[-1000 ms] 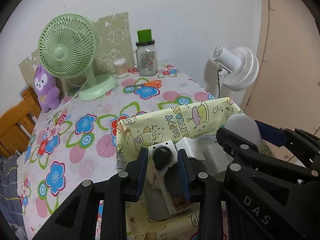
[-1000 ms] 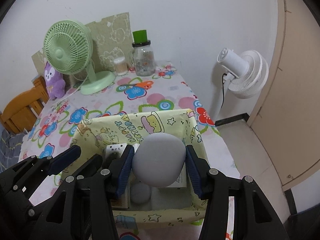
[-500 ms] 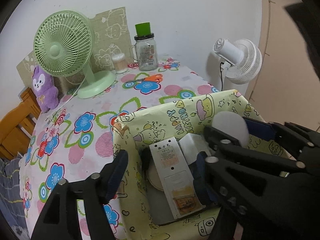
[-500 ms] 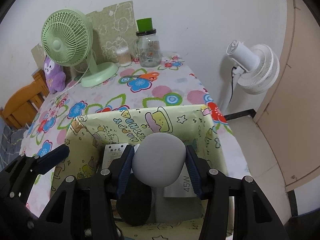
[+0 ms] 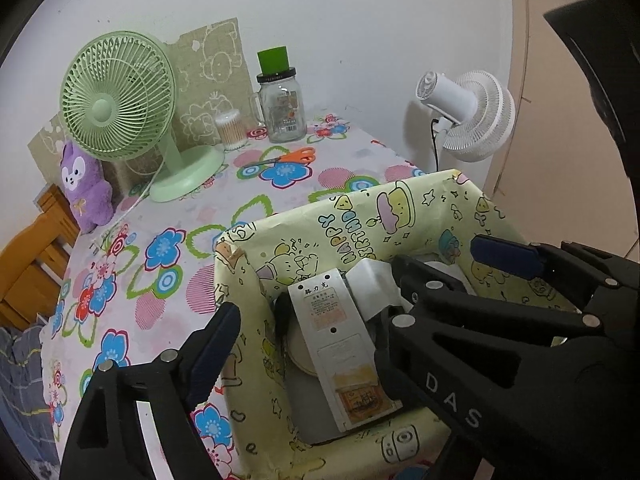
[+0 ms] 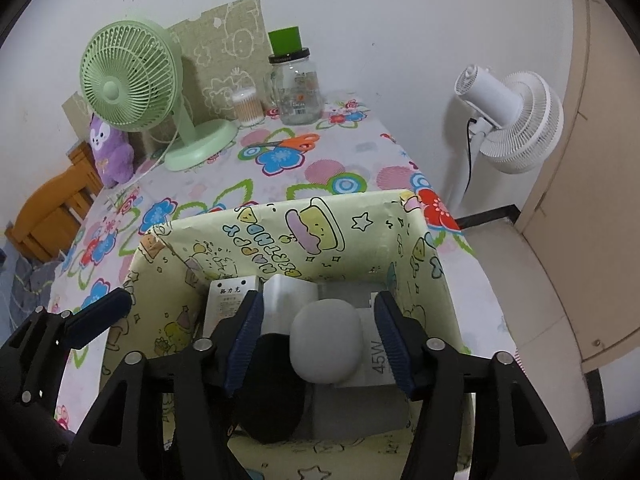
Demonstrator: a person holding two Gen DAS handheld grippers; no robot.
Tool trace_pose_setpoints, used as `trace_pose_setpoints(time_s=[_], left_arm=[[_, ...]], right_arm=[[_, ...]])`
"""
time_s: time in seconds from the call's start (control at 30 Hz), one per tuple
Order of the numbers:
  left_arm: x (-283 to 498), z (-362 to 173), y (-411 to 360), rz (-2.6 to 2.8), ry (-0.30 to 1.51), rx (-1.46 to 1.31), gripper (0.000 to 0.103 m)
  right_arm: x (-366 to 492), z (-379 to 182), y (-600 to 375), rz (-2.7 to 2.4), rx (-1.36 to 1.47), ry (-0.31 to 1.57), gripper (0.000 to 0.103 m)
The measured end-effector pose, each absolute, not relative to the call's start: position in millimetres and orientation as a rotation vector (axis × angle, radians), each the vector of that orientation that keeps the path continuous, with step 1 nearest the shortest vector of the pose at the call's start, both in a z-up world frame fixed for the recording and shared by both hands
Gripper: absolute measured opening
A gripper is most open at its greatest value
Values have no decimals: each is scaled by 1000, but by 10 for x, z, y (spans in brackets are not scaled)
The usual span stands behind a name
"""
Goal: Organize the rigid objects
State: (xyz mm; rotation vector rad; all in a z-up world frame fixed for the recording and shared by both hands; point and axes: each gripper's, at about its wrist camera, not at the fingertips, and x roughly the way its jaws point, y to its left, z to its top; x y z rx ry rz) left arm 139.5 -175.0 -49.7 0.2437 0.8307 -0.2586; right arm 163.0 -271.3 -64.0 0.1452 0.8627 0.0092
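The box sits at the table's right edge. Both grippers, left and right, hang spread over it, pinching nothing. The puck lies inside.

Box on table, desk fan behind, left

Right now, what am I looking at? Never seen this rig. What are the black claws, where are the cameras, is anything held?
There is no robot: a person holds a two-finger gripper in each hand, with a fisheye camera on each looking along its fingers. The left gripper and right gripper are both open and hold nothing. Both hover over a yellow cartoon-print box on a floral tablecloth. Between the right fingers, a grey rounded object lies apart from the pads. The box also holds a white charger and a black round item. Further back stand a green fan, a jar, orange scissors and a purple plush.
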Motion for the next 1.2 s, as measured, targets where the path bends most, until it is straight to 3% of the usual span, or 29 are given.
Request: trace_pose_setpoints(time_s=[0.13, 0.37, 1.2], left_arm=[[1305, -428, -1712, -243, 807, 242, 94], [1121, -297, -1541, -222, 769, 225, 99], [518, -33, -886, -136, 679, 149, 103]], right_arm=[[1522, -573, -2679, 12, 137, 836, 76], [1280, -429, -2604, -7, 140, 778, 87], [634, -118, -2138, 7, 90, 670, 95]])
